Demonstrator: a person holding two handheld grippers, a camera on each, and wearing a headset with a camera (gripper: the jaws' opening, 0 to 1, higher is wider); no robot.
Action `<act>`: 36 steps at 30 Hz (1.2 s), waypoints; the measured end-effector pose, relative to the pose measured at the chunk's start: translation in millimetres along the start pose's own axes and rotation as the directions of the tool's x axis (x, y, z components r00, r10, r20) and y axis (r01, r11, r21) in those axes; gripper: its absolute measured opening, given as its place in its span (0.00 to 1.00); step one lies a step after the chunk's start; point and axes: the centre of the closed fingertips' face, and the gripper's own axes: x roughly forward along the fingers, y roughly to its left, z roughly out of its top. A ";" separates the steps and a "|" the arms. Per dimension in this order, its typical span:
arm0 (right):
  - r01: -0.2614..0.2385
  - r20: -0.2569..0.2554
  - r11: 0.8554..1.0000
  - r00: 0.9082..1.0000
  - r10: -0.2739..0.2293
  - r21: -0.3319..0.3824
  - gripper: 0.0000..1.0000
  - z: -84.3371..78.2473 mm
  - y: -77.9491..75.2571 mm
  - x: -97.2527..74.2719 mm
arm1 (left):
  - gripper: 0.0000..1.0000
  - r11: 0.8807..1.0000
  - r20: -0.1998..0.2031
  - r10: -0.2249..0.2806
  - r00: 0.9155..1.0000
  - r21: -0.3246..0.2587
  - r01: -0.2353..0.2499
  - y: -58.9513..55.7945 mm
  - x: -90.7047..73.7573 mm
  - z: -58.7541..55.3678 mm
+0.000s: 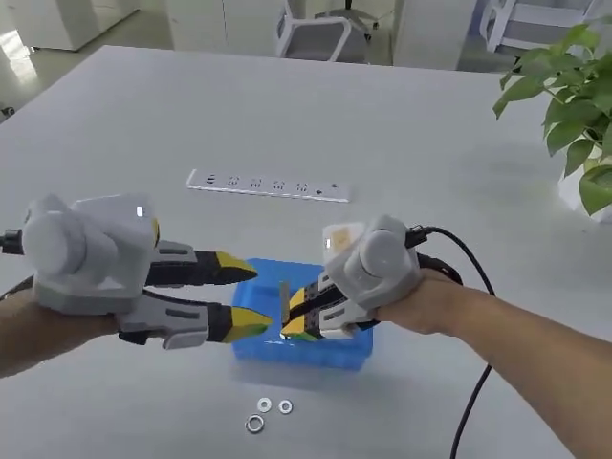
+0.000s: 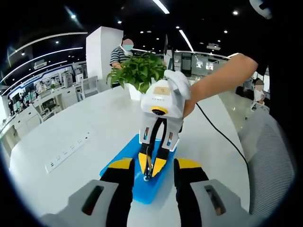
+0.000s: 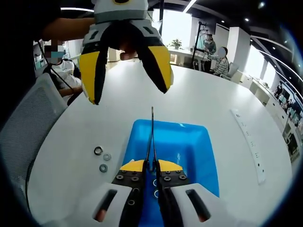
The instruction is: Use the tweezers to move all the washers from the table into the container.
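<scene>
Lying on the white table (image 1: 430,143) at the bottom centre of the head view, three washers (image 1: 264,405) sit close together in a small cluster, just below the near edge of the blue container (image 1: 325,346) and outside it. In the right gripper view the same three lie at the left of the frame, beside the container's long wall.

Over the container, the right gripper (image 1: 298,323) has its jaws drawn narrow and pinched on the tweezers (image 1: 284,295). In the head view the thin blades rise from between the yellow tips. In the right gripper view they run straight up the frame over the blue floor. Whether the points carry a washer is too small to tell.

To the left, the left gripper (image 1: 244,295) holds its yellow-tipped jaws wide apart with nothing between them, at the container's left end.

Farther back, a white power strip (image 1: 268,185) lies flat mid-table. A leafy plant (image 1: 574,96) fills the upper right corner, and chairs (image 1: 320,33) stand along the top edge.
</scene>
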 end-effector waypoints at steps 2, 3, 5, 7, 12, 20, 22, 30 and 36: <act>-0.001 -0.002 1.000 1.000 0.001 0.000 0.09 -0.6 0.7 -0.2 | 0.32 1.000 -0.006 -0.007 1.000 0.006 0.007 1.4 3.3 -0.5; -0.002 -0.003 1.000 1.000 0.002 0.001 0.09 -1.1 0.7 -0.3 | 0.29 1.000 -0.009 -0.011 1.000 0.009 0.011 1.7 4.6 -0.8; -0.002 -0.003 1.000 1.000 0.002 0.003 0.09 -1.6 0.8 -0.3 | 0.29 1.000 -0.016 -0.009 1.000 0.016 0.009 3.4 7.3 -2.0; -0.004 -0.004 1.000 1.000 0.004 0.003 0.09 -2.1 1.5 -0.1 | 0.28 1.000 -0.019 -0.013 1.000 0.013 0.013 4.7 9.2 -3.3; -0.004 -0.004 1.000 1.000 0.004 0.004 0.09 -2.4 1.3 -0.3 | 0.26 1.000 -0.028 -0.024 0.999 0.017 0.024 5.3 12.3 -5.5; -0.003 -0.003 1.000 1.000 0.003 0.005 0.09 -1.8 1.8 -0.4 | 0.21 0.999 -0.029 -0.042 0.999 0.023 0.043 6.7 19.4 -4.9; -0.001 -0.004 1.000 1.000 0.001 0.005 0.09 -1.8 1.9 -0.7 | 0.20 0.998 -0.030 -0.047 0.998 0.032 0.048 6.0 22.2 -4.2; -0.001 -0.009 1.000 1.000 0.001 0.001 0.09 -2.3 1.6 -0.8 | 0.14 0.997 -0.030 -0.056 0.998 0.059 0.058 5.0 28.2 -2.1; -0.003 -0.011 1.000 1.000 0.003 -0.005 0.10 -2.1 1.6 -0.1 | 0.07 0.995 -0.038 -0.060 0.997 0.080 0.063 5.3 30.6 -2.1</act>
